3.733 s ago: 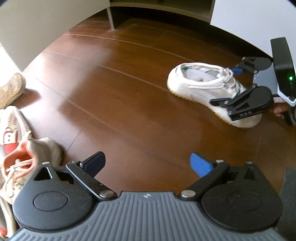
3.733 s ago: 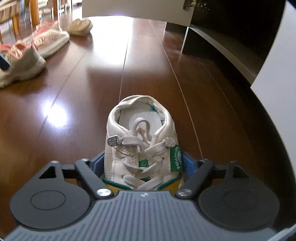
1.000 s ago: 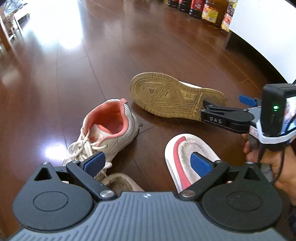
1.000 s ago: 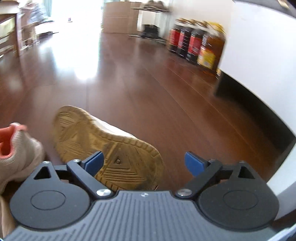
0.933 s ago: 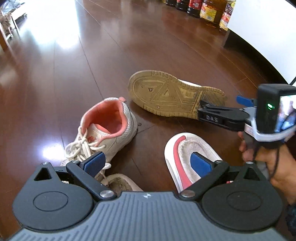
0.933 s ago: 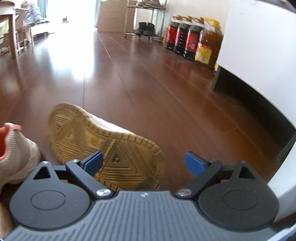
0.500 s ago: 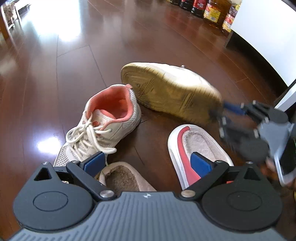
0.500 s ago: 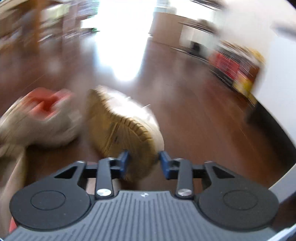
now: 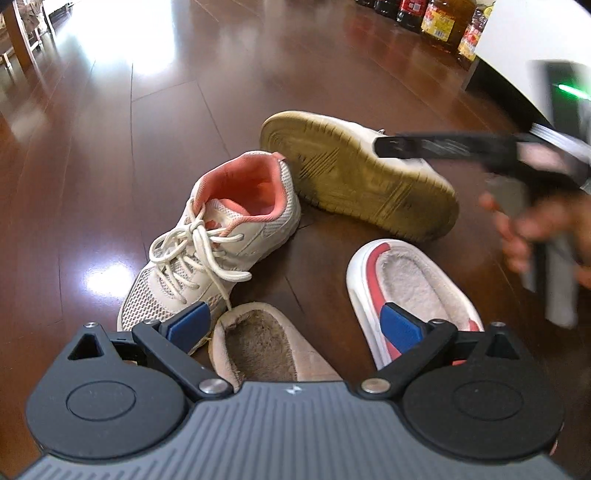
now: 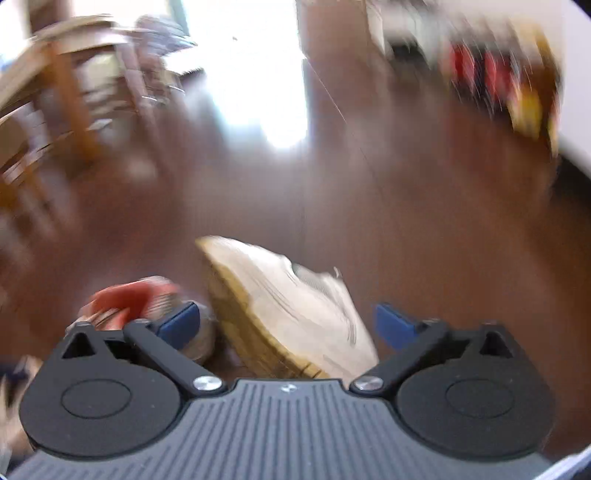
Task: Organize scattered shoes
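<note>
A white sneaker with a yellowed sole [image 9: 365,173] lies on its side on the wooden floor, sole toward me. My right gripper [image 10: 286,325] is open, its blue pads either side of that sneaker [image 10: 291,306], not touching; it shows blurred in the left wrist view [image 9: 424,146]. A pink-lined laced sneaker [image 9: 225,229] stands left of it. My left gripper [image 9: 295,325] is open and empty above a beige fuzzy slipper [image 9: 258,343] and a white slipper with red trim [image 9: 410,280].
Oil bottles [image 9: 439,20] stand by a white cabinet [image 9: 532,40] at the far right. Wooden chair legs [image 10: 70,103] show blurred at the far left. The person's hand [image 9: 546,232] holds the right gripper's handle.
The right gripper, shut on the white sneaker half a second ago, has opened and tilted up fast. The sneaker has rolled partly off its sole-up pose. The left gripper stays about still.
</note>
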A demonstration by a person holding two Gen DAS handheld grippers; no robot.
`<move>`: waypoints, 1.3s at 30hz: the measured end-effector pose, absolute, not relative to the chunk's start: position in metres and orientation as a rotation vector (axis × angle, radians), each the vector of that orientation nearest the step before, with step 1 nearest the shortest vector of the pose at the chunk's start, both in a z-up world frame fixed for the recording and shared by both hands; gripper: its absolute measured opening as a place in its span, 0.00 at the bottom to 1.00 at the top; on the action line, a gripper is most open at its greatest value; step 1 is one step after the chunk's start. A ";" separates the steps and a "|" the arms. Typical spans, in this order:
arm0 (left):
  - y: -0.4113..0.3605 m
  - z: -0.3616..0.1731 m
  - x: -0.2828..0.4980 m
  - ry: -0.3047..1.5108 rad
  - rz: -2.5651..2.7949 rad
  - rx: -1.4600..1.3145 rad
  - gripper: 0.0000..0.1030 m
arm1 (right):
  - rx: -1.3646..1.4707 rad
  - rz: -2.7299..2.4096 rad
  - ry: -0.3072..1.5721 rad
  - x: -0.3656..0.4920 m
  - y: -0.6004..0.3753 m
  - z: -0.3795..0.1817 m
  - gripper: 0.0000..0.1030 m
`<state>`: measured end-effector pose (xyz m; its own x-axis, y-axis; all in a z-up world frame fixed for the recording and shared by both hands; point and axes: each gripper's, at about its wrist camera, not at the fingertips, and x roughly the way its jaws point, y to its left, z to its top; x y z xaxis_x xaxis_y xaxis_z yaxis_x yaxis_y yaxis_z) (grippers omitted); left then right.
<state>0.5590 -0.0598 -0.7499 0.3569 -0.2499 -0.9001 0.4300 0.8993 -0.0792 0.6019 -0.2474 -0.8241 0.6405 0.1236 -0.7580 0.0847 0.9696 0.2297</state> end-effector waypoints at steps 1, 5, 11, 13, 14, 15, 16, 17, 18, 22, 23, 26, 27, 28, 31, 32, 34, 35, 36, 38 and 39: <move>-0.058 -0.750 0.559 1.124 -0.441 0.179 0.97 | 0.261 0.022 0.879 0.604 -0.248 -0.828 0.80; -0.050 -0.758 0.562 1.144 -0.427 0.163 0.97 | 0.077 0.104 0.896 0.598 -0.234 -0.836 0.80; -0.053 -0.760 0.563 1.147 -0.445 0.171 0.97 | 0.202 0.022 0.965 0.616 -0.265 -0.842 0.91; -0.054 -0.758 0.562 1.142 -0.455 0.173 0.97 | 0.332 0.023 1.034 0.622 -0.277 -0.850 0.93; -0.054 -0.758 0.560 1.141 -0.459 0.172 0.97 | 0.378 0.041 1.046 0.618 -0.278 -0.854 0.93; -0.054 -0.758 0.560 1.141 -0.461 0.171 0.97 | 0.369 0.073 1.040 0.612 -0.275 -0.853 0.92; -0.054 -0.759 0.559 1.142 -0.462 0.170 0.97 | 0.350 0.111 1.036 0.607 -0.270 -0.852 0.90; -0.054 -0.760 0.559 1.147 -0.462 0.169 0.97 | 0.316 0.163 1.026 0.598 -0.261 -0.849 0.86; -0.054 -0.761 0.558 1.152 -0.462 0.167 0.97 | 0.275 0.206 1.007 0.587 -0.252 -0.845 0.80; -0.057 -0.765 0.556 1.161 -0.467 0.167 0.97 | 0.195 0.473 0.928 0.540 -0.212 -0.824 0.70; -0.058 -0.765 0.555 1.161 -0.469 0.169 0.97 | 0.193 0.490 0.919 0.538 -0.205 -0.821 0.70; -0.059 -0.763 0.551 1.156 -0.475 0.177 0.97 | 0.337 0.418 0.923 0.551 -0.208 -0.823 0.68; -0.059 -0.762 0.550 1.153 -0.474 0.180 0.97 | 0.421 0.389 0.923 0.558 -0.216 -0.827 0.68; -0.058 -0.762 0.549 1.151 -0.472 0.184 0.97 | 0.484 0.371 0.910 0.564 -0.224 -0.830 0.65; -0.055 -0.762 0.549 1.152 -0.462 0.187 0.97 | 0.652 0.303 0.857 0.579 -0.237 -0.835 0.55; -0.053 -0.762 0.549 1.156 -0.456 0.187 0.97 | 0.698 0.256 0.850 0.587 -0.239 -0.836 0.52; -0.049 -0.764 0.548 1.166 -0.447 0.185 0.97 | 0.752 0.171 0.846 0.600 -0.239 -0.845 0.32; -0.048 -0.765 0.548 1.168 -0.443 0.184 0.97 | 0.774 0.149 0.848 0.603 -0.239 -0.852 0.28; -0.046 -0.765 0.546 1.167 -0.438 0.184 0.97 | 0.786 0.139 0.839 0.604 -0.238 -0.855 0.20; -0.042 -0.764 0.542 1.162 -0.424 0.190 0.97 | 0.776 0.156 0.780 0.599 -0.234 -0.850 0.10; -0.040 -0.764 0.539 1.160 -0.416 0.195 0.97 | 0.749 0.169 0.750 0.595 -0.230 -0.847 0.05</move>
<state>0.5390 -0.0398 -0.7635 0.3346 -0.2171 -0.9170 0.4152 0.9075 -0.0634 0.5955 -0.2301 -0.8465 0.7316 0.3936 -0.5566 0.1161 0.7326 0.6707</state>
